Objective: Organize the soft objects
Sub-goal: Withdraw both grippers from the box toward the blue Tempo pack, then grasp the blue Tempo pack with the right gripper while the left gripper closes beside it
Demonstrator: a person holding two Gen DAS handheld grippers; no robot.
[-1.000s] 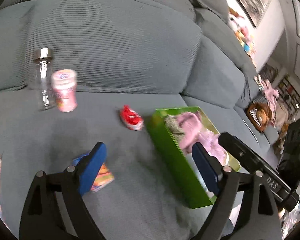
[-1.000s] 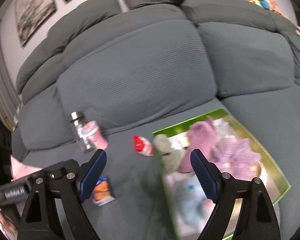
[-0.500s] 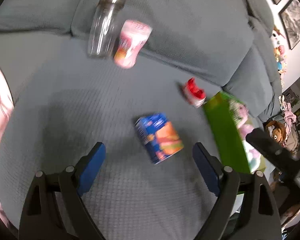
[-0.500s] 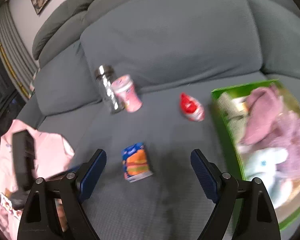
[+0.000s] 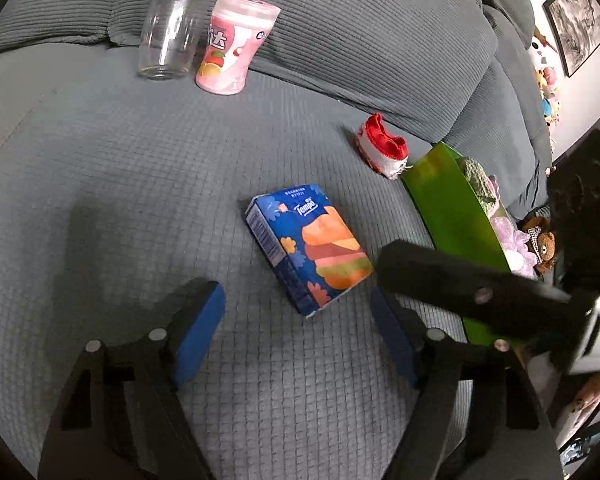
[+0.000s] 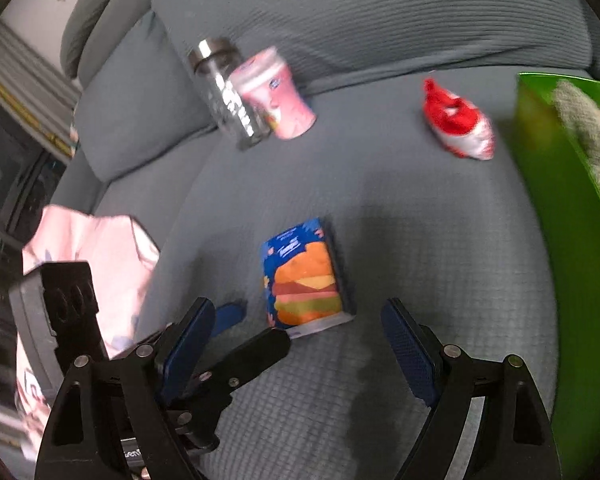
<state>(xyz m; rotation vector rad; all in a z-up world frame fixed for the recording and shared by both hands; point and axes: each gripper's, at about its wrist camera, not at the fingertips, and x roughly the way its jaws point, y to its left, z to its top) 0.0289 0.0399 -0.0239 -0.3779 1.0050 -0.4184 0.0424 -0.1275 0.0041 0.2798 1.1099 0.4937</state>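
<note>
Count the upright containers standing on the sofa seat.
2. A clear glass bottle with a metal top stands against the back cushion, and a pink canister stands right beside it. More could sit outside these views.

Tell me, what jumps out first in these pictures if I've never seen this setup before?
The blue tissue pack with its burger picture lies flat mid-seat on the grey sofa, just ahead of the open left gripper, whose jaws have just been closing with nothing between them. To its right stands a bright green box stuffed with soft things, a red and white pouch beside its corner.
</note>
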